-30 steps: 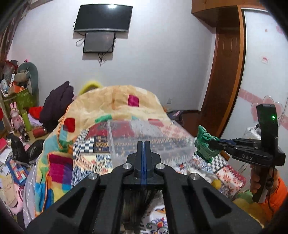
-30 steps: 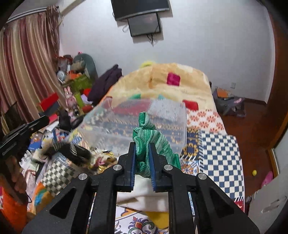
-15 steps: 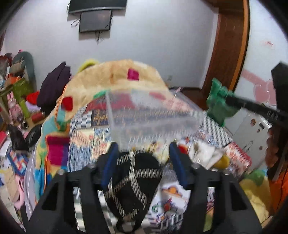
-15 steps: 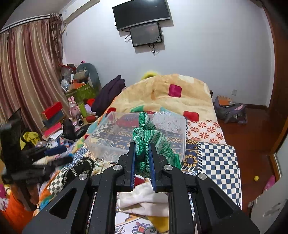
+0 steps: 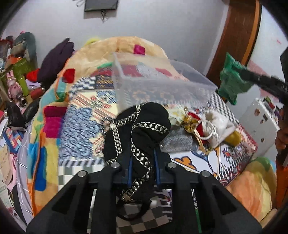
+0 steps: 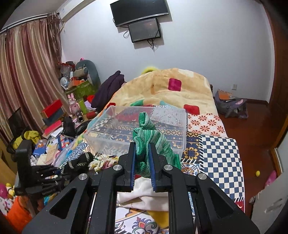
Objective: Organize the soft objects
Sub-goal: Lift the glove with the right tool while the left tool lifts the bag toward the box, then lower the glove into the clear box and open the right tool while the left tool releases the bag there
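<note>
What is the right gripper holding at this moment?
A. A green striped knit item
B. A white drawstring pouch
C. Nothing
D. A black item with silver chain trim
A: the right gripper is clamped on the green striped knit item, held up in front of the clear plastic bin.

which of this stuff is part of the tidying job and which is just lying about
Job: black fabric piece with silver braid, green striped knitted cloth, clear plastic bin, left gripper, right gripper.

Lying about: wall-mounted television, purple garment, pink rabbit toy.
</note>
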Demonstrator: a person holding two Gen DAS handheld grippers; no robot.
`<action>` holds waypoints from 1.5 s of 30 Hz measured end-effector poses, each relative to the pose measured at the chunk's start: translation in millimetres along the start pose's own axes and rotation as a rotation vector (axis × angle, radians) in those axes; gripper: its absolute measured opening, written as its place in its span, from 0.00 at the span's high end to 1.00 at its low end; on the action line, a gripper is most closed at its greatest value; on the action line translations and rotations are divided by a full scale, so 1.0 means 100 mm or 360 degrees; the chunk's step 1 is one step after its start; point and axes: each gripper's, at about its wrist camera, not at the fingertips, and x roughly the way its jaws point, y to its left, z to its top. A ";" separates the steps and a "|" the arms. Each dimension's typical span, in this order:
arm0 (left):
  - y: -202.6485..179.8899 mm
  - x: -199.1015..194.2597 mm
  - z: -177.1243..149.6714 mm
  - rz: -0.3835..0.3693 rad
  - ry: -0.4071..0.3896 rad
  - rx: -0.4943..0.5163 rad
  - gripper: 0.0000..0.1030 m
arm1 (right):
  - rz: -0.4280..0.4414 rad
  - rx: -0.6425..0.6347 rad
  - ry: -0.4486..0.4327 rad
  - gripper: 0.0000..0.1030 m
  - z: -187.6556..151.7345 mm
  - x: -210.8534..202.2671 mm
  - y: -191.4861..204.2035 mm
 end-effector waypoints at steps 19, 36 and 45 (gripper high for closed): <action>-0.08 -0.33 1.16 0.0050 -0.0481 0.0066 0.83 | -0.0010 -0.0074 -0.0119 0.88 0.46 0.23 0.01; -0.18 0.88 1.57 -0.0003 -0.0183 0.0149 0.83 | 0.0001 -0.0206 0.0200 0.88 0.34 1.19 0.06; -0.20 1.06 1.43 -0.0061 -0.0026 0.0155 0.71 | 0.0021 -0.0198 0.0305 0.69 0.30 1.22 0.06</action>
